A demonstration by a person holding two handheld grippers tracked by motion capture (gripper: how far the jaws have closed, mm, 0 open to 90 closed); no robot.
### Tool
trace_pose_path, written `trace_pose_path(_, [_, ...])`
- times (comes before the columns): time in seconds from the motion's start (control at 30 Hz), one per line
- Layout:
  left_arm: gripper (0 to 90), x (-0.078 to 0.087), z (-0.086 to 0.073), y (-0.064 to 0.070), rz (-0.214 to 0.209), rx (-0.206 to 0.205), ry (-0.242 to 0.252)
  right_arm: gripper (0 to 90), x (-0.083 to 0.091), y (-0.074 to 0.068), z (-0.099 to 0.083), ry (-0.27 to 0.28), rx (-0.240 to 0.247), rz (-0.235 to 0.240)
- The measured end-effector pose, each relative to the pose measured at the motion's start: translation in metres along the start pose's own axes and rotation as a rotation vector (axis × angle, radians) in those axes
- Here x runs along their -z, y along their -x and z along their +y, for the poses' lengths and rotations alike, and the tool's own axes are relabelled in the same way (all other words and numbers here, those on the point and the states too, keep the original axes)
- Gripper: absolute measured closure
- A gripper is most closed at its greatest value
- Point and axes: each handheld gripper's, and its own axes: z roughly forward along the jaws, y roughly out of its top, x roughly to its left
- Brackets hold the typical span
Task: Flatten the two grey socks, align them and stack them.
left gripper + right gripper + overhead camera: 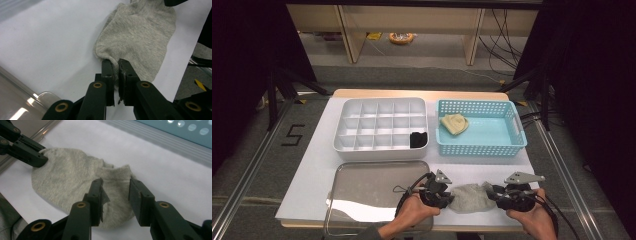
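Observation:
A grey sock (471, 197) lies flat on the white table mat near the front edge, between my two grippers. My left gripper (447, 196) pinches the sock's left end; in the left gripper view its jaws are closed on a fold of the grey sock (136, 37), gripper (115, 65). My right gripper (493, 194) sits at the sock's right end. In the right gripper view it (115, 185) stands open, jaws straddling the cuff of the sock (67, 180) without clamping it. The left gripper's jaws (32, 157) show at the sock's far end.
A steel tray (372, 192) lies left of the sock. Behind it stands a white divided box (382, 125) with a black item (418, 139) in one cell. A blue basket (479, 129) at the back right holds a cream folded sock (454, 123).

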Motion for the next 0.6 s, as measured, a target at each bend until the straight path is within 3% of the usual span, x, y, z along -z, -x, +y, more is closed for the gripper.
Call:
trace_pose_path(0.03, [82.9, 0.001, 0.000, 0.000, 0.001, -0.006, -0.004, 63.6, 0.000, -0.001, 0.001, 0.014, -0.011, 0.013])
trace_pose_path(0.07, [82.9, 0.002, 0.001, 0.001, 0.005, -0.018, -0.010, 63.2, 0.000, 0.002, 0.001, 0.027, 0.019, 0.012])
trace_pose_path(0.1, [82.9, 0.001, 0.002, 0.003, 0.008, 0.002, 0.016, 62.4, 0.001, 0.001, 0.001, 0.023, 0.008, 0.012])
trace_pose_path(0.17, [83.0, 0.004, 0.003, 0.005, 0.004, 0.002, -0.001, 56.9, 0.000, 0.000, 0.002, 0.036, 0.001, 0.014])
trace_pose_path(0.23, [82.9, 0.005, 0.004, 0.006, 0.008, -0.004, 0.009, 50.0, -0.001, -0.003, 0.003, 0.033, -0.051, 0.047])
trace_pose_path(0.3, [83.0, 0.010, 0.005, 0.003, 0.019, -0.057, -0.030, 47.8, -0.001, -0.003, 0.003, 0.041, -0.050, 0.043])
trace_pose_path(0.33, [82.9, 0.011, 0.005, 0.003, 0.020, -0.049, -0.027, 44.9, -0.001, -0.005, 0.003, 0.033, -0.085, 0.047])
trace_pose_path(0.43, [82.9, 0.015, 0.005, 0.001, 0.016, -0.035, -0.019, 40.2, -0.004, -0.003, 0.004, 0.039, -0.057, 0.038])
trace_pose_path(0.47, [82.9, 0.018, 0.005, -0.001, 0.010, -0.041, -0.024, 36.2, -0.006, -0.003, 0.004, 0.042, -0.073, 0.058])
trace_pose_path(0.57, [82.9, 0.019, 0.003, -0.003, 0.008, -0.035, -0.018, 31.3, -0.007, -0.005, 0.005, 0.033, -0.081, 0.059])
trace_pose_path(0.6, [82.7, 0.021, 0.002, -0.004, 0.000, -0.022, -0.010, 29.5, -0.007, -0.011, 0.005, 0.033, -0.086, 0.084])
